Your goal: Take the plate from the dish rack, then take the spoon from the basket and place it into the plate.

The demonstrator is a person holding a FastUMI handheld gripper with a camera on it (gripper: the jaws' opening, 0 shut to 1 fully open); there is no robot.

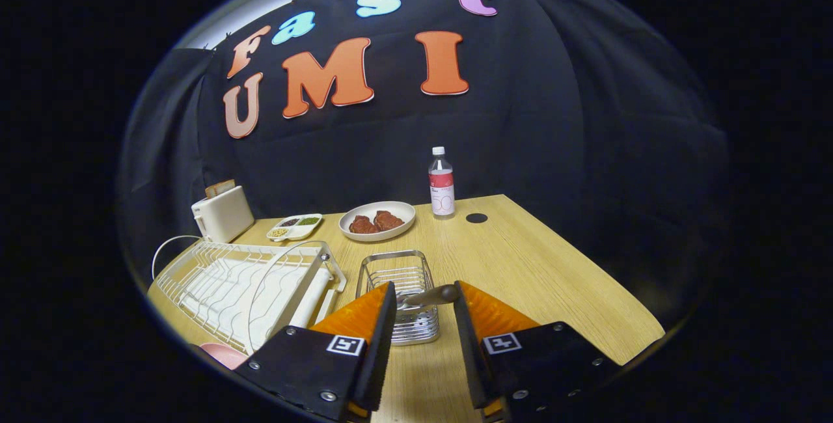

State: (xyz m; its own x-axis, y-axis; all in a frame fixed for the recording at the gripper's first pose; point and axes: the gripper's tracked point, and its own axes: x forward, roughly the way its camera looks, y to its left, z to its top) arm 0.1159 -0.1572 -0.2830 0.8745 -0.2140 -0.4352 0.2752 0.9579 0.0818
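While the fingers [424, 293] gape apart, spoon [426, 297] handle between their tips, above basket [400, 293]

A toaster [222, 213] stands at the table's [520, 260] far corner. A sectioned tray [294, 226], a plate of meat [377, 220] and a bottle [441, 183] line the back.
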